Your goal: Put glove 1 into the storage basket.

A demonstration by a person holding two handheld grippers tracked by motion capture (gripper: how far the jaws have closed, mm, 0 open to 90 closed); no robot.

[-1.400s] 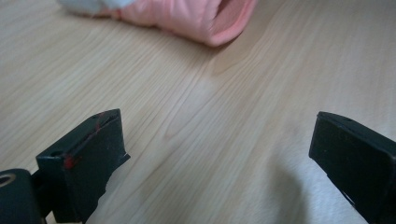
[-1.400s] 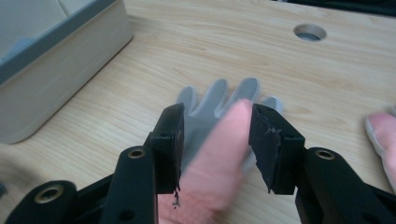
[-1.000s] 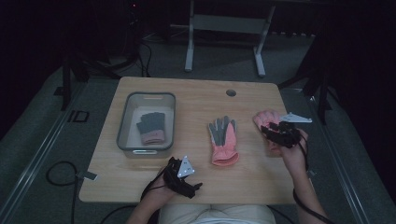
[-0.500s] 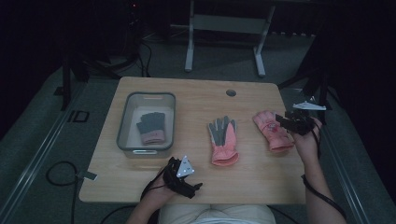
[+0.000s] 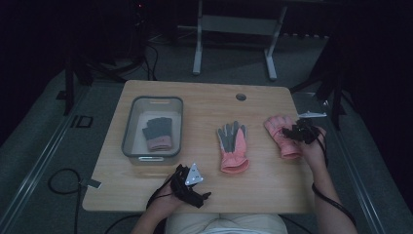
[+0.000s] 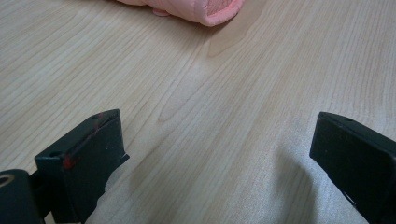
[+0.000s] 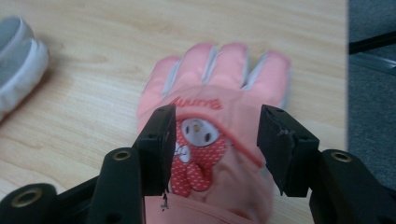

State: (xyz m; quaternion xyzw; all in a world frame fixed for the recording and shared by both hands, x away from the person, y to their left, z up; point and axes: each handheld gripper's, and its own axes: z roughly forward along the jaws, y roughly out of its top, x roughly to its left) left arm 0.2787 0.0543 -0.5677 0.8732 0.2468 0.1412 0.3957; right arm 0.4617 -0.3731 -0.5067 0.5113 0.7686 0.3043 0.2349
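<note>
A pink glove (image 5: pixel 276 127) with a cartoon patch (image 7: pixel 224 70) lies back up near the table's right edge, fingers pointing away. My right gripper (image 5: pixel 299 131) (image 7: pixel 217 116) hovers over its wrist end. Its jaws have just been opening and stand either side of the patch without pressing on it. A second pink glove (image 5: pixel 233 146) lies grey palm up at mid table, and its cuff (image 6: pixel 196 7) shows ahead of my left gripper (image 5: pixel 195 187) (image 6: pixel 217 140). That gripper rests open on bare wood near the front edge, holding nothing.
A clear plastic bin (image 5: pixel 129 131) stands at the left with a grey and pink glove (image 5: pixel 157 132) inside. A round cable hole (image 5: pixel 240 96) sits near the far edge. The table's right edge (image 7: pixel 348 70) runs close beside the patched glove.
The right-hand glove, bunched under my right gripper a second ago, now lies flat. That gripper swung right, then came down over the glove's wrist end. The left gripper has not moved.
</note>
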